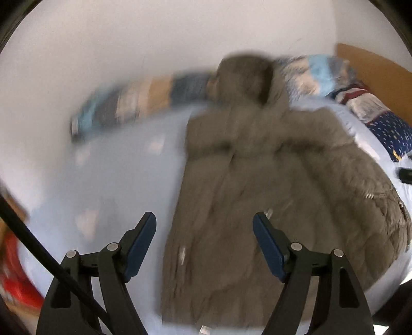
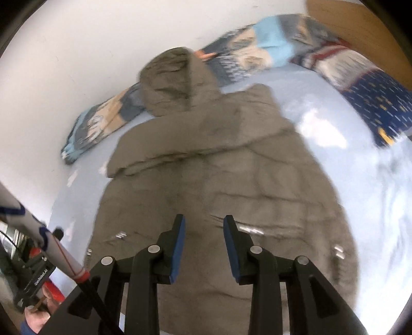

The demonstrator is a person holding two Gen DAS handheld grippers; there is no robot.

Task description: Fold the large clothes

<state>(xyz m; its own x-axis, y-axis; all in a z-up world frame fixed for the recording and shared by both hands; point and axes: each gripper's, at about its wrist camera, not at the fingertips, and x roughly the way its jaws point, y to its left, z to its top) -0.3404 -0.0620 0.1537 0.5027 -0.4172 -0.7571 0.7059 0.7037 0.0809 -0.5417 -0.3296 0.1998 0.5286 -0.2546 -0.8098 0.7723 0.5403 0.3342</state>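
Note:
A large grey-brown hooded padded coat (image 1: pixel 257 180) lies flat on a pale blue bed sheet (image 1: pixel 123 165), hood toward the wall. It also shows in the right wrist view (image 2: pixel 219 175), with its sleeves folded across the chest. My left gripper (image 1: pixel 204 224) is open and empty, above the coat's lower left part. My right gripper (image 2: pixel 204 224) is open with a narrower gap, empty, above the coat's lower middle. Both views are motion-blurred.
A patterned blue, beige and white blanket (image 2: pixel 257 51) lies bunched along the white wall behind the hood. A dark blue patterned pillow (image 2: pixel 373 103) lies at the right by a wooden headboard (image 2: pixel 355 23). Red objects (image 1: pixel 15 278) sit left of the bed.

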